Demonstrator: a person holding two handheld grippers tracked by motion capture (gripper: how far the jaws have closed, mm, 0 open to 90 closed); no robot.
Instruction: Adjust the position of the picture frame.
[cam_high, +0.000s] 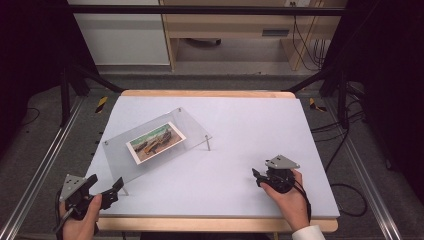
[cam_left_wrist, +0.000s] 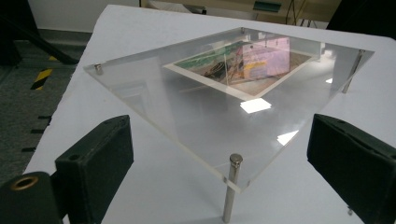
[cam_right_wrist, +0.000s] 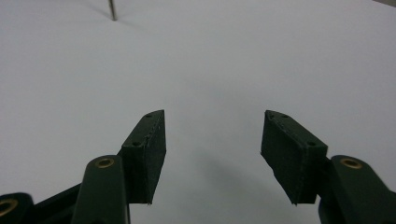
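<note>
Fingers (cam_left_wrist: 93, 163) of the left gripper (cam_high: 97, 192) gape wide, framing the clear plate's (cam_high: 150, 150) near corner post (cam_left_wrist: 231, 191), likely lining up. The photo (cam_high: 156, 142) lies mid-plate. The right gripper (cam_high: 265, 177) rests released on the table (cam_high: 240, 130).

This looks like a lab or a recording station set up inside an office-like room. The white table (cam_high: 240, 120) stands inside a frame of black metal struts (cam_high: 210, 10) and aluminium rails (cam_high: 35, 175) on grey carpet (cam_high: 30, 125), with yellow-and-black hazard tape (cam_high: 101, 103) at its foot. Behind it are a pale wooden desk (cam_high: 225, 25), a white cabinet (cam_high: 120, 35) and loose black cables (cam_high: 310, 45).
</note>
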